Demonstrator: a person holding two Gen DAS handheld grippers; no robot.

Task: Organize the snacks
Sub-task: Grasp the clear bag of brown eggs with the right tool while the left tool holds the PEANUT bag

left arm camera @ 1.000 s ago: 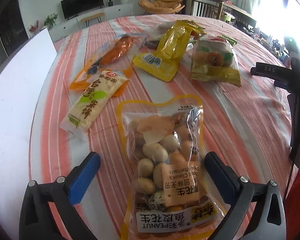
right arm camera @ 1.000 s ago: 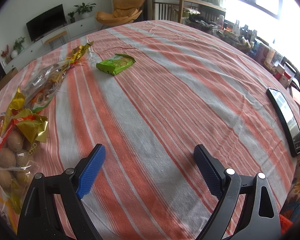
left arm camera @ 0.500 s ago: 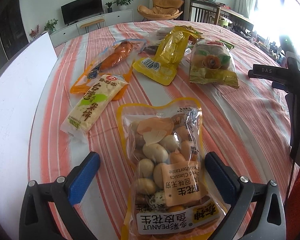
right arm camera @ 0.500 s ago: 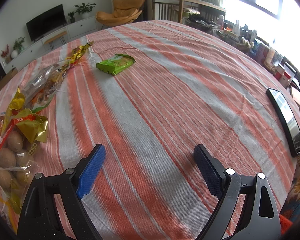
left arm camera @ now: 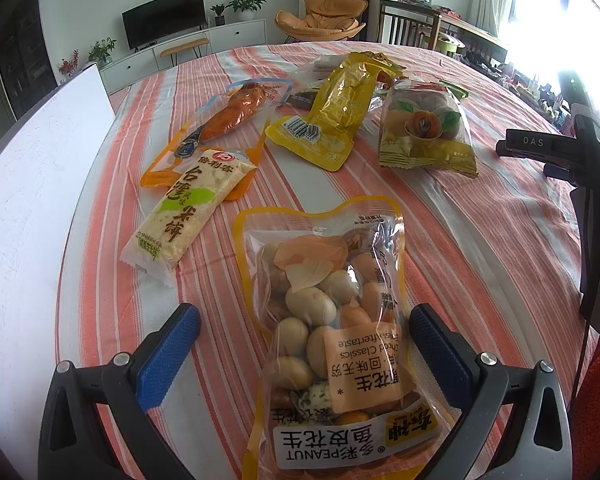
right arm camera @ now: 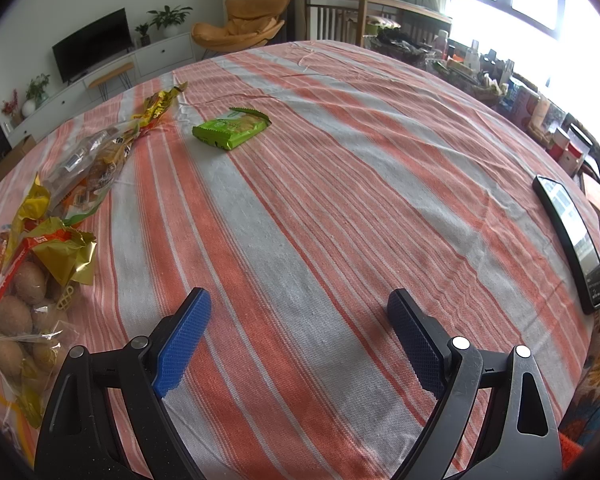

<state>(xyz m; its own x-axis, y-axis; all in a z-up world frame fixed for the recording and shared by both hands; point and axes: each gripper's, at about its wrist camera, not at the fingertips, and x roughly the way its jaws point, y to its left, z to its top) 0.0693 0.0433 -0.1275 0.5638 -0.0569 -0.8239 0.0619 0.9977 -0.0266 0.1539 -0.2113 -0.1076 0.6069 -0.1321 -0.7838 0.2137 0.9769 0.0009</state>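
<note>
A clear peanut bag with a yellow rim (left arm camera: 332, 332) lies on the striped cloth between the fingers of my open left gripper (left arm camera: 304, 344), which straddles its near end. Beyond it lie a white rice-cracker pack (left arm camera: 188, 208), an orange sausage pouch (left arm camera: 228, 116), a yellow pouch (left arm camera: 332, 112) and a pastry bag (left arm camera: 424, 132). My right gripper (right arm camera: 300, 328) is open and empty over bare cloth. A green pack (right arm camera: 232, 128) lies far ahead of it, and snack bags (right arm camera: 28, 280) lie at its left.
A white board (left arm camera: 32, 184) borders the table's left side. The right gripper's black body (left arm camera: 588, 184) stands at the right of the left wrist view. A black phone (right arm camera: 572, 236) lies near the table's right edge. Clutter lines the window side.
The left gripper has tilted up and drawn back a little, so the far snacks sit lower in view. The right gripper has not moved.
</note>
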